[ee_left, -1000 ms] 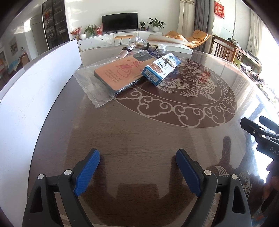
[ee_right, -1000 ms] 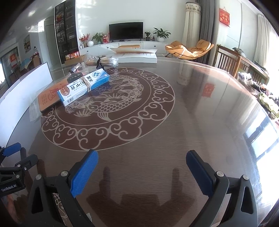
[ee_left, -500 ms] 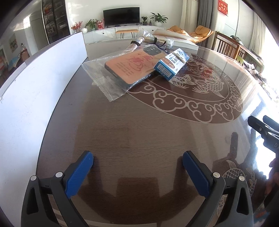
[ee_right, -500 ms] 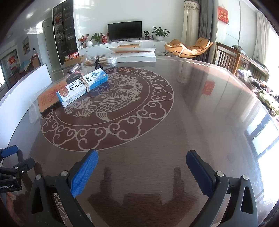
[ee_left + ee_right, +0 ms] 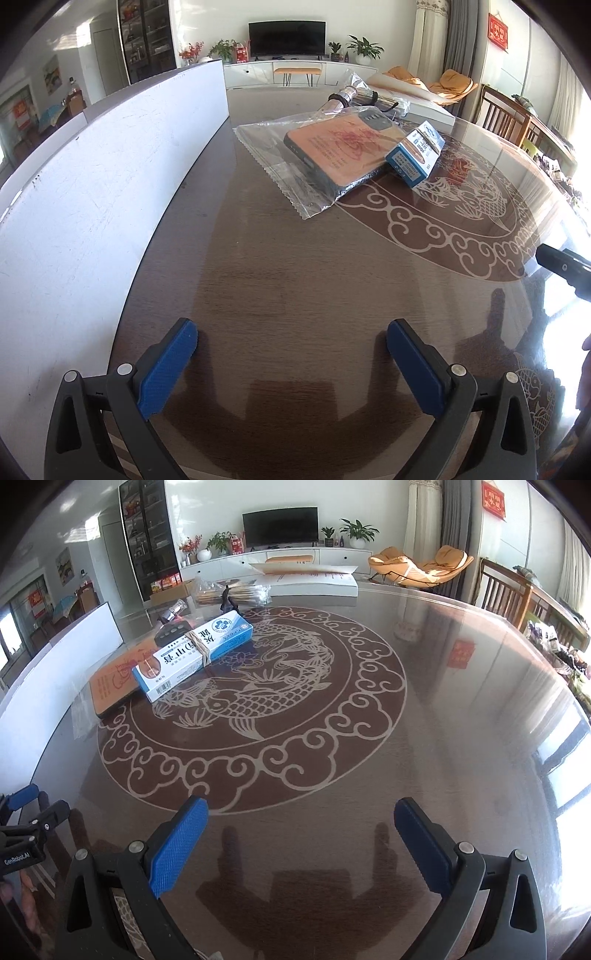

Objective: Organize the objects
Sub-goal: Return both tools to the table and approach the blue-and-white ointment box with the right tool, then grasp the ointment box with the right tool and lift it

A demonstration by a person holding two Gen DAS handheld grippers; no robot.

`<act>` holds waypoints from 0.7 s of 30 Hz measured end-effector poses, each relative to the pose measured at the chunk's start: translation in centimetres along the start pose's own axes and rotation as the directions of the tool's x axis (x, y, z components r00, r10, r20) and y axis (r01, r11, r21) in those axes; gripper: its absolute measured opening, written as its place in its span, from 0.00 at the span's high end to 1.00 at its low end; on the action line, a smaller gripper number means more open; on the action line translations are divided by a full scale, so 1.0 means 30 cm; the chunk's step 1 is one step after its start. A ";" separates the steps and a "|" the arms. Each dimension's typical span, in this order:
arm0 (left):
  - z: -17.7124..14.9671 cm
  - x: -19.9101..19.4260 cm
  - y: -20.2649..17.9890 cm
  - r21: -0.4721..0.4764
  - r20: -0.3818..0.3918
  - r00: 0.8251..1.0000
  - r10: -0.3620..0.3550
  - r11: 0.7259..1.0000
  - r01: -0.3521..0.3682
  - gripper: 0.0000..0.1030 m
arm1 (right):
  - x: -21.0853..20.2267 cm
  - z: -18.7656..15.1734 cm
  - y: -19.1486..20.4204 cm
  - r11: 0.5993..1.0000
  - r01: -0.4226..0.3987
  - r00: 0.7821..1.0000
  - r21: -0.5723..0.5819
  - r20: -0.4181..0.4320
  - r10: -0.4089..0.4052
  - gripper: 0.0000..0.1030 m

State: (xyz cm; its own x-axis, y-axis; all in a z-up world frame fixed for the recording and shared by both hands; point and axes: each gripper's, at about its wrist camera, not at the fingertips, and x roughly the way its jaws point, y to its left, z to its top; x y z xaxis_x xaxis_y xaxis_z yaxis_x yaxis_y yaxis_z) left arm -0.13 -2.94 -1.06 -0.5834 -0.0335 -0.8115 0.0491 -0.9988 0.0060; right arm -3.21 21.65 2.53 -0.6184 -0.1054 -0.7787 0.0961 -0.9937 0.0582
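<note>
1. While you hold both grippers above the near part of the table [image 5: 461, 709], its dark glossy top with the pale fish-and-cloud medallion [image 5: 258, 705] fills most of both views.
2. Along the table's left edge stands a long white board [image 5: 110, 177], upright and running toward the far end.
3. At the far edge lies a flat white box [image 5: 314, 583] with a long paper sheet on top of it.
4. Near the left edge, just past the medallion's rim, your clear plastic bag [image 5: 273, 155] lies flat with an orange, dark-edged phone case [image 5: 332, 147] inside it.
5. Your blue-and-white carton [image 5: 192, 653], bound with a rubber band, lies tilted, one end propped on the phone case and the other on the medallion.
6. Behind those, toward the far left corner, a wrapped bundle of sticks [image 5: 236, 592] lies beside a small metallic item [image 5: 341, 98] that is too small to identify.
7. Your left gripper [image 5: 291, 365] has just been opening; its blue pads [image 5: 166, 373] now stand wide apart with only bare table between them, well short of the bag.
8. Your right gripper [image 5: 301, 842] is likewise spread wide and holds nothing, hovering over bare wood near the medallion's front rim, well apart from the carton.
</note>
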 end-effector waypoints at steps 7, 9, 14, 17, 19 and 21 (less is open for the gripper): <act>-0.001 -0.001 0.000 0.001 0.000 1.000 -0.001 1.000 0.001 0.00 | 0.180 0.325 0.230 0.988 -0.152 0.980 0.012 -0.127 0.153 0.02; 0.002 -0.001 -0.003 0.002 0.001 1.000 -0.002 1.000 0.002 0.00 | 0.254 0.393 0.278 0.988 -0.148 0.972 0.036 -0.180 0.152 0.02; 0.001 -0.002 -0.003 0.002 0.001 1.000 -0.002 1.000 0.002 0.00 | 0.391 0.459 0.309 0.978 -0.091 0.947 0.185 -0.287 0.142 0.02; 0.001 -0.002 -0.002 0.002 0.001 1.000 -0.003 1.000 0.003 0.00 | 0.424 0.461 0.309 0.971 -0.060 0.945 0.230 -0.302 0.130 0.02; 0.002 -0.001 -0.003 0.002 0.001 1.000 -0.006 1.000 0.006 0.00 | 0.433 0.457 0.312 0.971 -0.053 0.944 0.234 -0.306 0.126 0.05; 0.003 0.000 -0.004 0.002 0.000 1.000 -0.006 1.000 0.006 0.00 | 0.424 0.457 0.322 0.975 -0.054 0.948 0.216 -0.295 0.118 0.15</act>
State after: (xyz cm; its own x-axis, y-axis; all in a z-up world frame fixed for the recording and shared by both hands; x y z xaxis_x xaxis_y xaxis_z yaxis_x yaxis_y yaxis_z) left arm -0.20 -2.83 -1.00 -0.5839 -0.0273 -0.8114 0.0439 -0.9990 0.0020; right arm -20.84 10.19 1.73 -0.3450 -0.2061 -0.9157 -0.0413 -0.9713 0.2342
